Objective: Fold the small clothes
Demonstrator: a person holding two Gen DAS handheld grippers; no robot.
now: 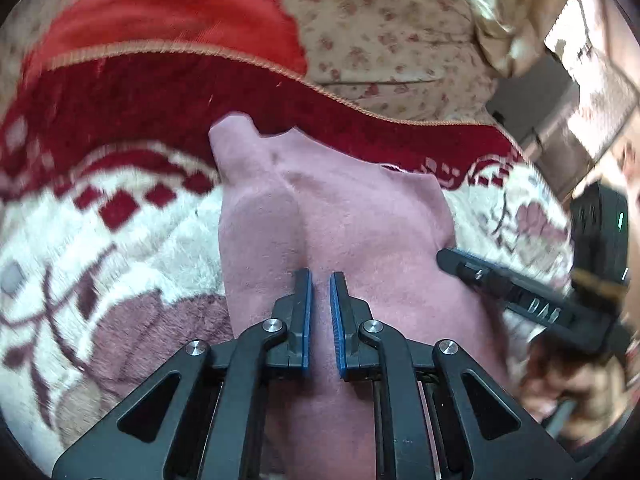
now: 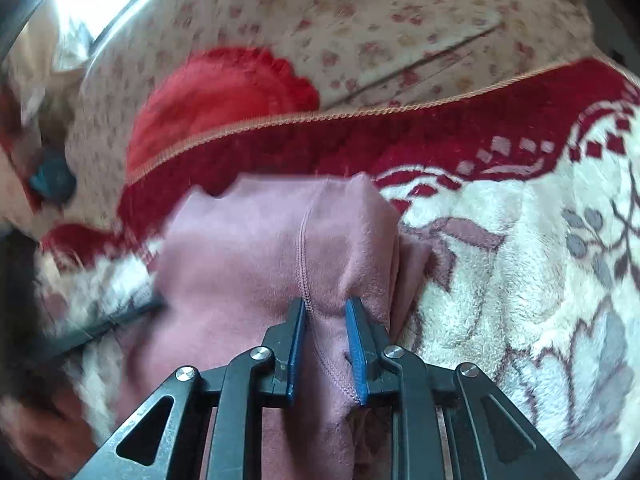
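Matt pink fleece garment (image 2: 248,248) on plush patterned blanket (image 2: 500,240); matt black plastic gripper fingers (image 1: 296,312), ribbed blue pads (image 1: 337,320).

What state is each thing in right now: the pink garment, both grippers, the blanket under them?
Pink garment: partly folded, bunched at its seam, lying on the blanket.
Right gripper: closed on a seam fold of the garment.
Left gripper: jaws nearly shut, garment cloth between the pads.
Blanket: spread flat beneath.
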